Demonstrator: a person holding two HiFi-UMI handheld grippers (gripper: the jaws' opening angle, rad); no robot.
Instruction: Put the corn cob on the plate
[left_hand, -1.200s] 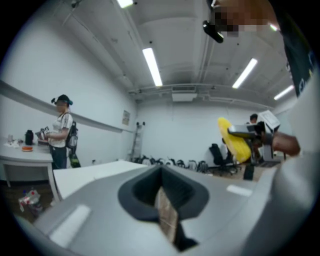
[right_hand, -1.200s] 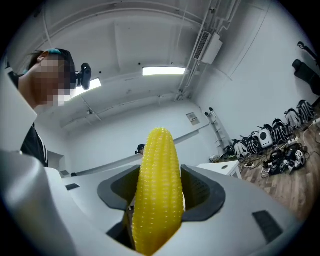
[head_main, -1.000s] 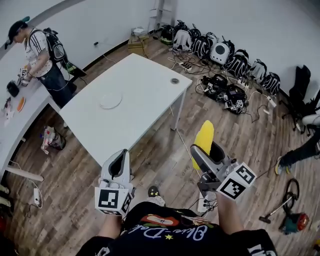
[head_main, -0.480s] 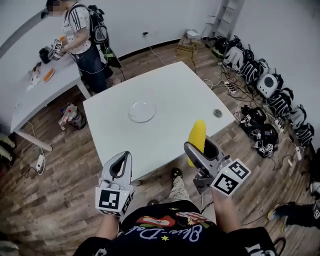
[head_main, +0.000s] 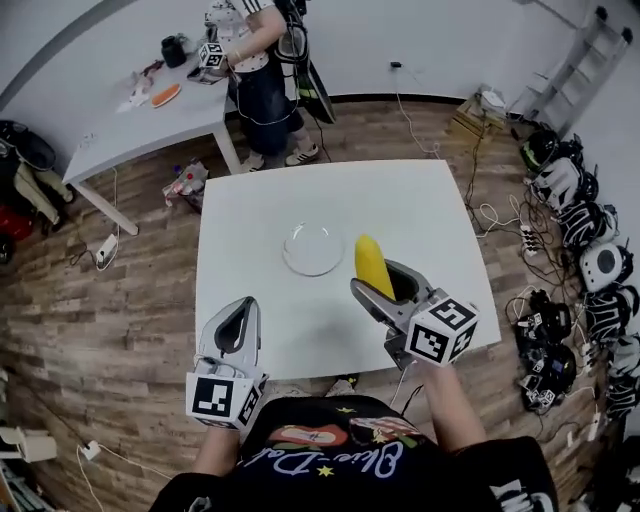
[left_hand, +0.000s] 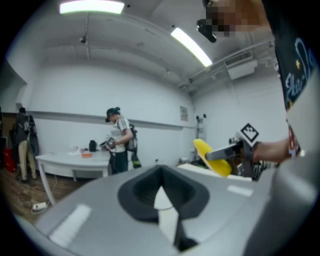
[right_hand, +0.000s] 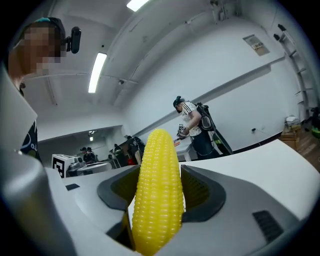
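Head view with both gripper views, taken during the carry. Over the preceding second the person had turned and closed on the white table (head_main: 262, 335): the corn cob (head_main: 369, 263), earlier held over the wooden floor (head_main: 120, 300) and well apart from the plate (head_main: 313, 248), now hung over the table surface just beside the plate's right rim. The clear glass plate lay empty near the middle of the table. The approach therefore appeared nearly complete, and what remained was judged to be a short shift to the left, a lowering and a release.

The right gripper (head_main: 385, 287) was clamped on the cob's lower half. Its own view showed one ribbed pad on each side of the kernels and the pointed end standing free above the jaws. This gripper reached forward over the near right part of the table, angled upward, so that the cob stood nearly upright and leaned toward the far edge, clear of the surface.

The left gripper (head_main: 238, 318) hung at the near edge, toward the near left corner, pointing forward. Its jaws were drawn together with nothing between them, and it took no part in the carry.

Beyond the far edge, a second person (head_main: 262, 60) stood at another table (head_main: 150, 125)
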